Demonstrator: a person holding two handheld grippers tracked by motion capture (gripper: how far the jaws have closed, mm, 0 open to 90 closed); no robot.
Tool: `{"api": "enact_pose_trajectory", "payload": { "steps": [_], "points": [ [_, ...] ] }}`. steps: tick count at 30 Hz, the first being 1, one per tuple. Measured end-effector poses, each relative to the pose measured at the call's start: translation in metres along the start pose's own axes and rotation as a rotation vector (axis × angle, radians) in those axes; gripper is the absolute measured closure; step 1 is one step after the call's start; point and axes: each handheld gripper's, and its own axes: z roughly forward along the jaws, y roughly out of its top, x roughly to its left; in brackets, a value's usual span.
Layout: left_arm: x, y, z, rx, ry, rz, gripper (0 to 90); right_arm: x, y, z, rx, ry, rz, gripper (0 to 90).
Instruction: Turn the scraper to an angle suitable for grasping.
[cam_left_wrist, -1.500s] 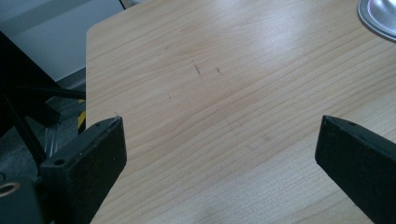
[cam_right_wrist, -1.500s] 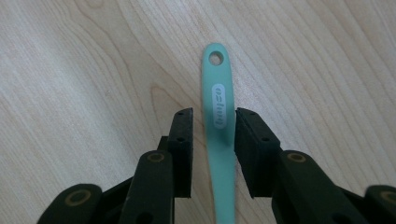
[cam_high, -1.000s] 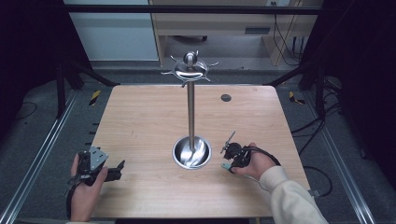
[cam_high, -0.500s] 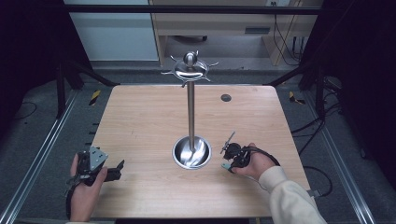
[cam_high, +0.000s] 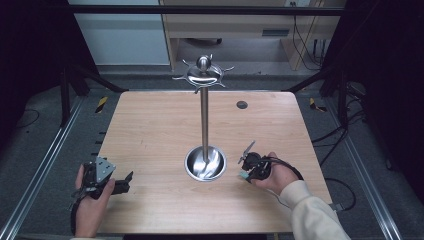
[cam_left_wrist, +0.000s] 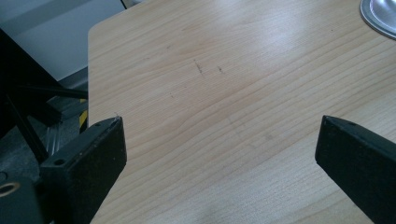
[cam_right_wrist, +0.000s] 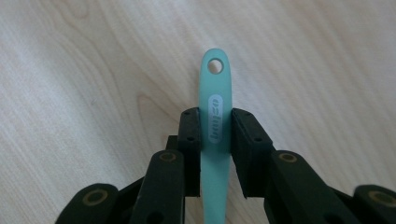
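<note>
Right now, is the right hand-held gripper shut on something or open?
Shut on the teal handle: in the right gripper view the right hand-held gripper has both pads pressed against its sides, hanging hole beyond them.

A light wooden table (cam_high: 150, 135) carries a steel hook stand (cam_high: 204, 162) and a small dark disc (cam_high: 242, 104).

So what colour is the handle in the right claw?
Pale teal handle, clearest in the right gripper view.

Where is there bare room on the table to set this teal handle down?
The table is bare left of the stand, and in the far right part around the dark disc. Crowded: between the stand's dish and the right gripper holding the teal handle.
</note>
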Motion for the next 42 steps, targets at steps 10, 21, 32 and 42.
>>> {"api": "enact_pose_trajectory", "payload": {
  "steps": [10,21,32,42],
  "points": [
    [-0.001,-0.001,0.0,0.006,-0.002,0.002,1.8,-0.004,-0.006,-0.039,-0.113,-0.051,0.028,74.4],
    [0.001,-0.005,0.002,0.018,0.001,-0.016,1.8,-0.009,-0.006,-0.072,-0.212,-0.084,0.042,74.3],
    [0.003,-0.007,-0.001,0.016,0.016,-0.036,1.8,-0.007,-0.002,-0.107,-0.319,-0.105,0.036,74.3],
    [-0.001,-0.008,-0.001,0.017,-0.005,-0.027,1.7,-0.012,-0.002,-0.123,-0.414,-0.098,0.091,74.3]
  ]
}}
